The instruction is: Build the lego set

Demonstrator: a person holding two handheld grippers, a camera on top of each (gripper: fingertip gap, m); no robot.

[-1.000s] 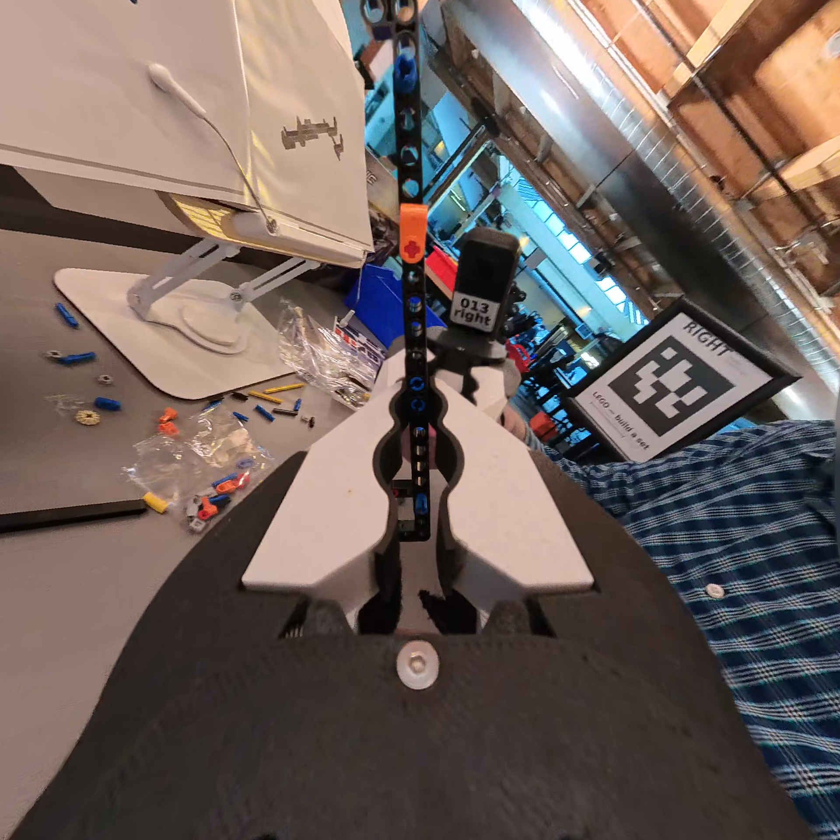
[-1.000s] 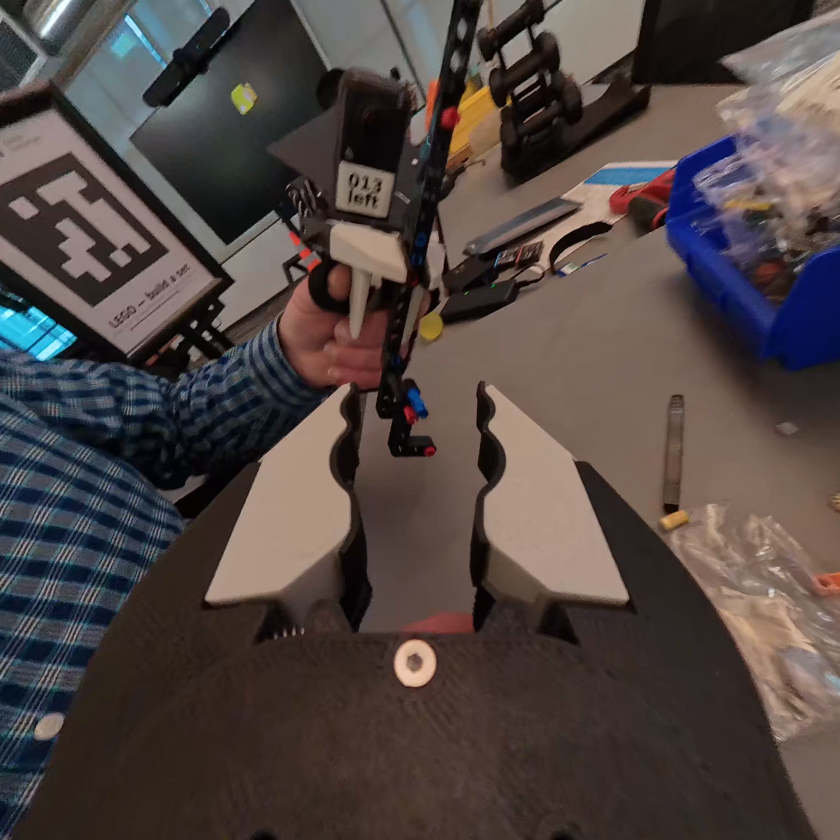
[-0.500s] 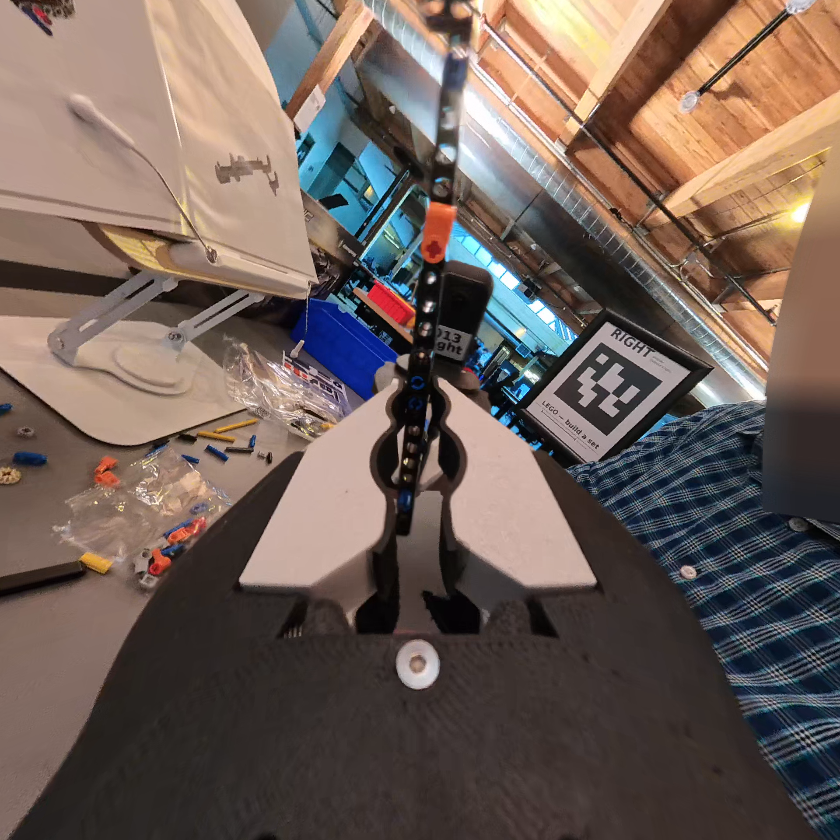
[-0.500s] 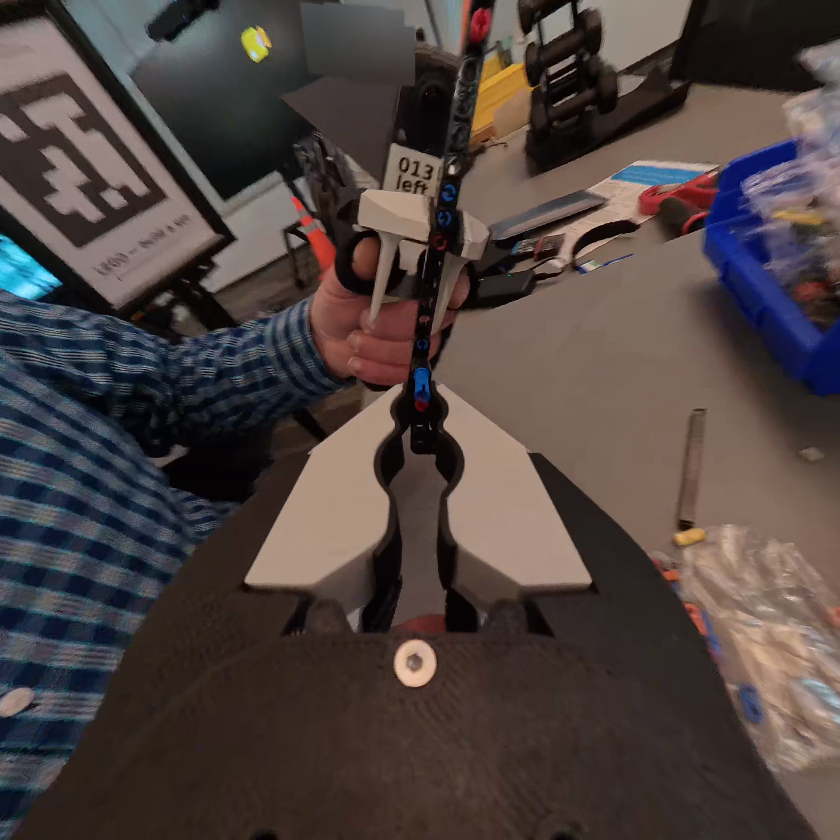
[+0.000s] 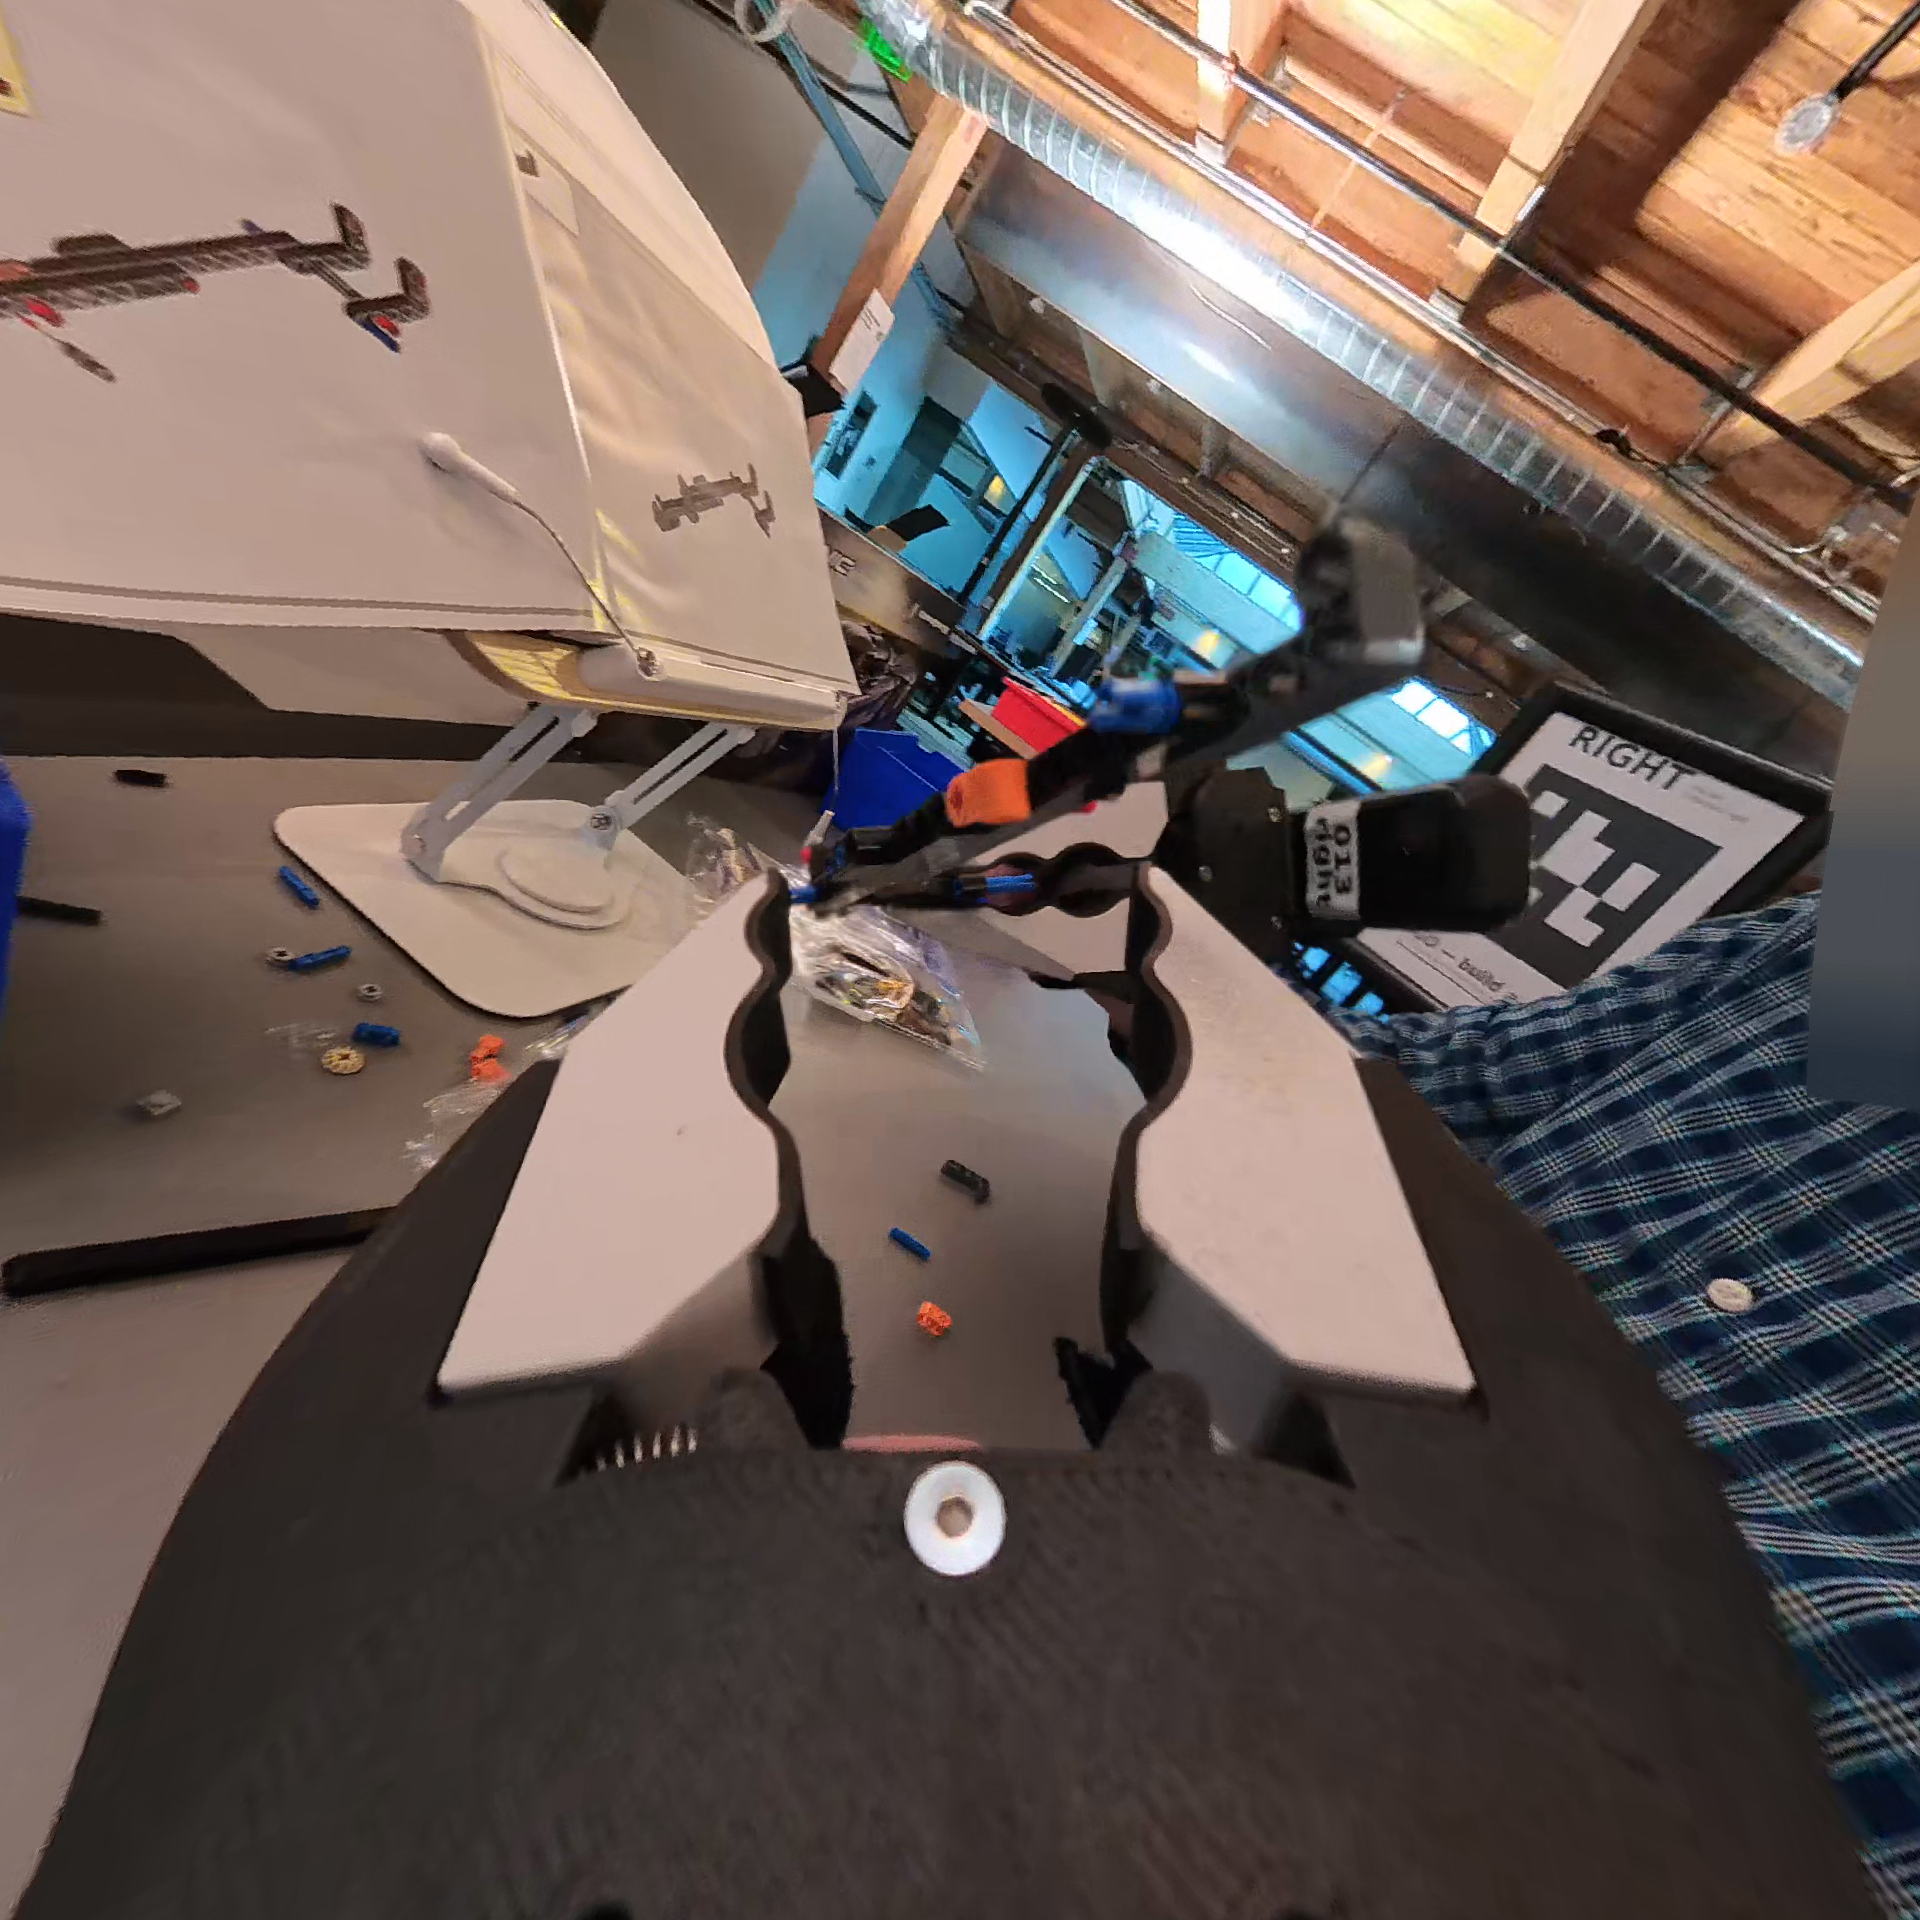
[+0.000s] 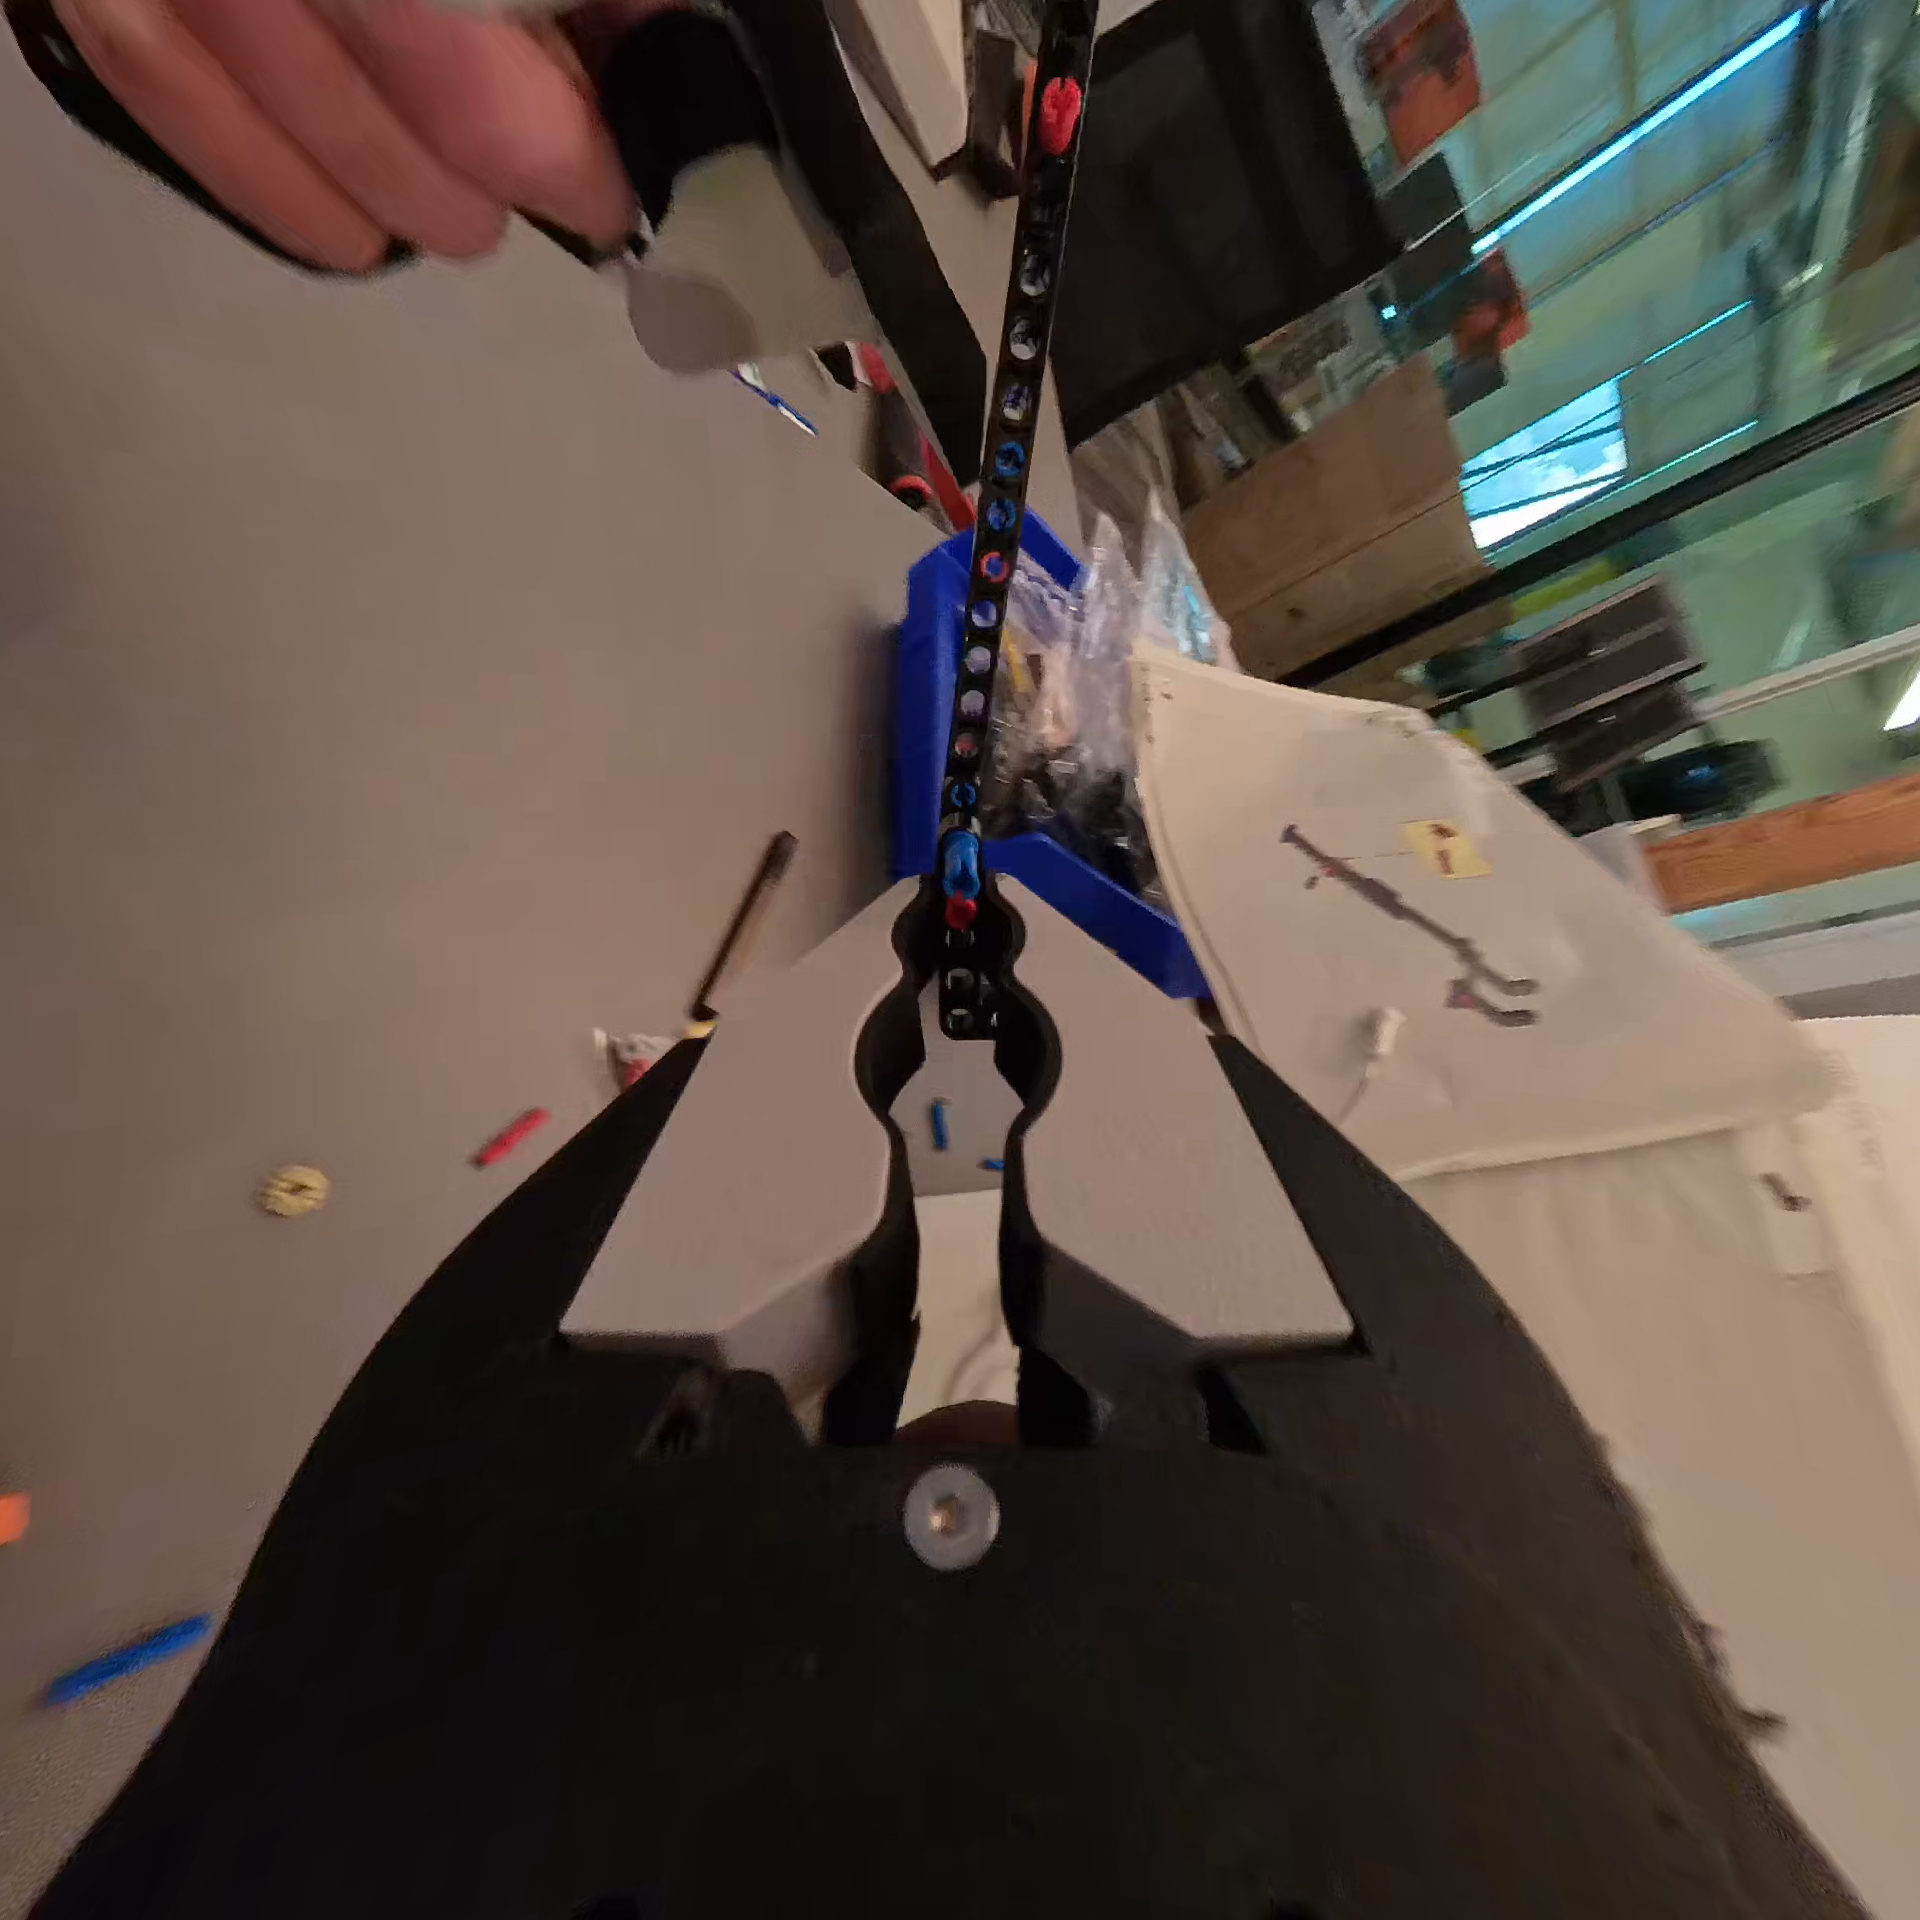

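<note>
Grey and matte, the counter (image 5: pixel 187 1164) carries scattered small plastic pieces, crinkled clear bags (image 5: pixel 883 977) and a blue bin (image 6: pixel 935 665), under a ceiling of wooden beams. Half a second ago both grippers pinched the long black studded beam; now the left gripper (image 5: pixel 951 925) has let go, its white wavy-edged fingers (image 5: pixel 644 1143) spread wide with only the counter between them. The beam (image 6: pixel 997 540), a thin perforated strip with blue and red pins and an orange sleeve (image 5: pixel 987 792), has passed wholly to the right gripper (image 6: pixel 961 935), whose fingers (image 6: pixel 790 1122) are pressed together on its lower end. In the left wrist view it has swung from upright to nearly level, above the counter. An open instruction booklet (image 5: pixel 312 364) rests on a white stand (image 5: pixel 520 894).
</note>
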